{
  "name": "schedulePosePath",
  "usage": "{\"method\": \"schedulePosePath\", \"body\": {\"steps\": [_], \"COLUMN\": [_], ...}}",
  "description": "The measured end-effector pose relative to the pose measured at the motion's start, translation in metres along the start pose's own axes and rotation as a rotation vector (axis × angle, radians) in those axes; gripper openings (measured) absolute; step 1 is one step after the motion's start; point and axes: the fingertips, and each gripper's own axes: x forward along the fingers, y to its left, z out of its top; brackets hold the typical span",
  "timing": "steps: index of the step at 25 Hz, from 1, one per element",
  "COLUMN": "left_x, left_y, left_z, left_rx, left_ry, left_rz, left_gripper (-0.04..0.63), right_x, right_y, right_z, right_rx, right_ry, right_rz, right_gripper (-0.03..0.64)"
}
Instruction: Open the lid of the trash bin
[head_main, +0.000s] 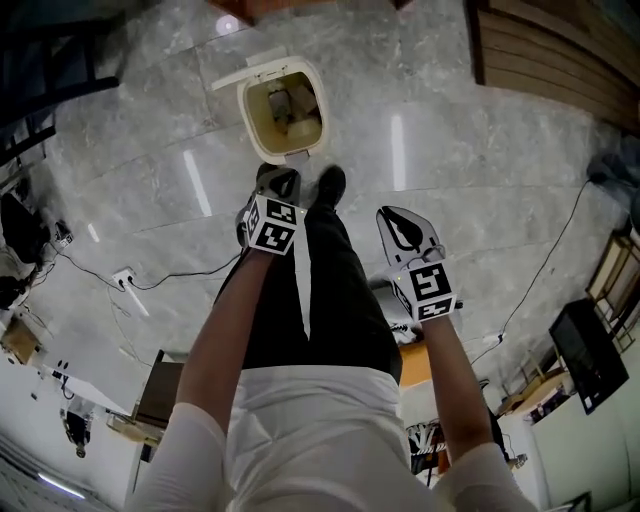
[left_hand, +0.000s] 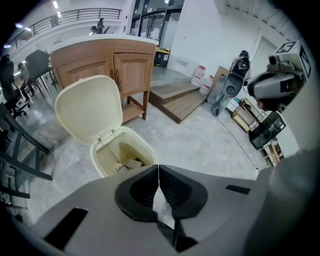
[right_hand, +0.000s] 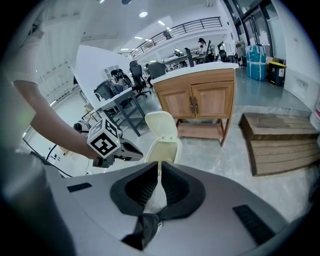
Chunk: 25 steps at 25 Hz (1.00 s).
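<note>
The left hand-held gripper (left_hand: 158, 169) and the right hand-held gripper (right_hand: 160, 167), jaws pressed together on nothing, hang side by side over the grey floor (head_main: 450, 150), where the cream trash bin (left_hand: 145, 148) stands ahead, its lid (left_hand: 90, 107) upright, near a wooden cabinet (left_hand: 107, 62).

Bright, even overhead light fills all three fisheye views; the corners go black and straight lines bow near the edges. In the head view the polished floor (head_main: 450, 150) carries white glare streaks at 11 and 1 o'clock, and the trash bin (head_main: 246, 115) is shaded inside. In the right gripper view, ceiling lights (right_hand: 143, 14) burn out at 12 o'clock (the sleeve (right_hand: 25, 65) at 9 o'clock is soft and overexposed).
</note>
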Motion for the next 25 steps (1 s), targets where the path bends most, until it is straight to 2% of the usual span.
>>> {"method": "schedulePosePath", "body": {"steps": [3, 7, 16, 21, 25], "left_x": [-0.032, -0.078, -0.19, -0.251, -0.292], "left_y": [-0.001, -0.007, -0.005, -0.01, -0.01], "left_z": [0.011, 0.038, 0.08, 0.091, 0.087], "left_rx": [-0.026, -0.01, -0.051, -0.048, -0.031], "left_ry": [-0.036, -0.107, -0.305, -0.397, -0.446], "left_rz": [-0.009, -0.034, -0.005, 0.004, 0.012], "left_gripper": [0.018, 0.018, 0.018, 0.018, 0.018], "right_x": [-0.013, -0.035, -0.079, -0.099, -0.113], "right_y": [0.007, 0.01, 0.03, 0.053, 0.075], "right_z": [0.013, 0.04, 0.09, 0.111, 0.132], "right_rx": [-0.018, -0.057, -0.079, -0.056, -0.085], "right_ry": [-0.013, -0.034, -0.091, -0.129, -0.171], "right_rz": [0.005, 0.009, 0.021, 0.03, 0.02], "right_gripper": [0.038, 0.038, 0.038, 0.038, 0.038]}}
